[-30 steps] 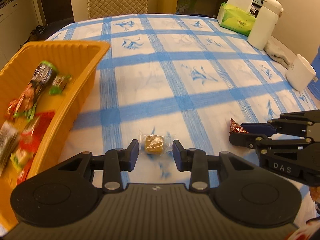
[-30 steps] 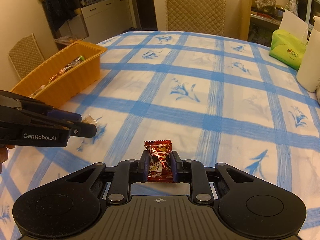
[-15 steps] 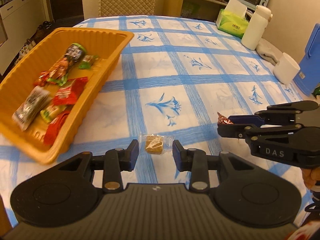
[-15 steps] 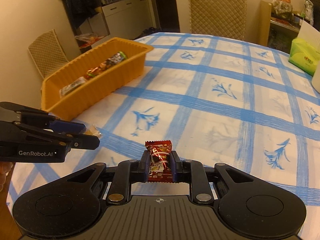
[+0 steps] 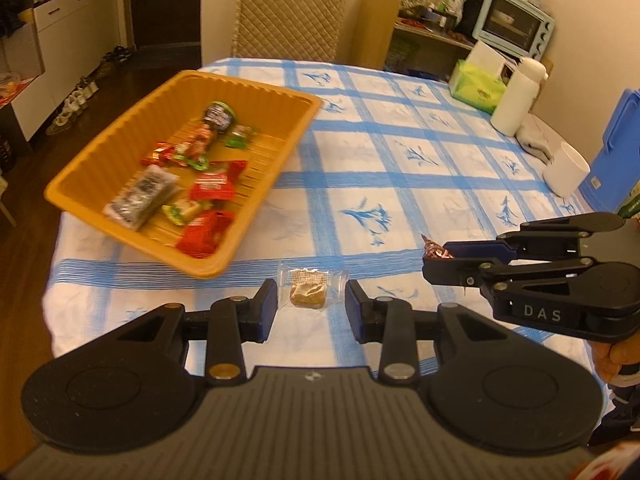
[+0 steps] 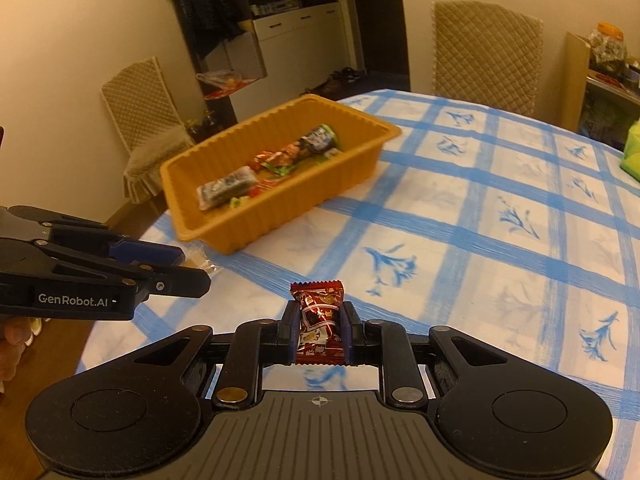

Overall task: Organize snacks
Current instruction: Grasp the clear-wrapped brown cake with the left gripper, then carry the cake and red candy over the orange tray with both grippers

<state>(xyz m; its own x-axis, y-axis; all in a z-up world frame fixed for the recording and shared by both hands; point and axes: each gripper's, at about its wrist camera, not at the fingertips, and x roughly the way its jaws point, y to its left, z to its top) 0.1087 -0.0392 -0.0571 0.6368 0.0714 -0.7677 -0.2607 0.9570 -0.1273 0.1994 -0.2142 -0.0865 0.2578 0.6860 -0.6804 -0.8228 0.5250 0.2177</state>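
Note:
An orange basket [image 5: 100,160] [image 6: 340,184] with several wrapped snacks stands on the blue-checked tablecloth, to the left. My left gripper [image 5: 311,300] is open, its fingers on either side of a clear-wrapped brown cracker [image 5: 307,292] that seems lifted off the cloth. It also shows in the right wrist view [image 6: 192,268] at the left. My right gripper [image 6: 319,328] is shut on a dark red candy [image 6: 320,320], held above the table. It shows in the left wrist view [image 5: 436,258] at the right with the candy [image 5: 434,249] at its tip.
A white bottle [image 5: 516,96], a green tissue box [image 5: 476,86] and a white cup [image 5: 566,174] stand at the far right of the table. A blue box [image 5: 616,152] is beyond. Quilted chairs [image 6: 484,52] stand around the table edge.
Both grippers have risen and pulled back from the table with their snacks. The basket now sits further ahead and fully in both views.

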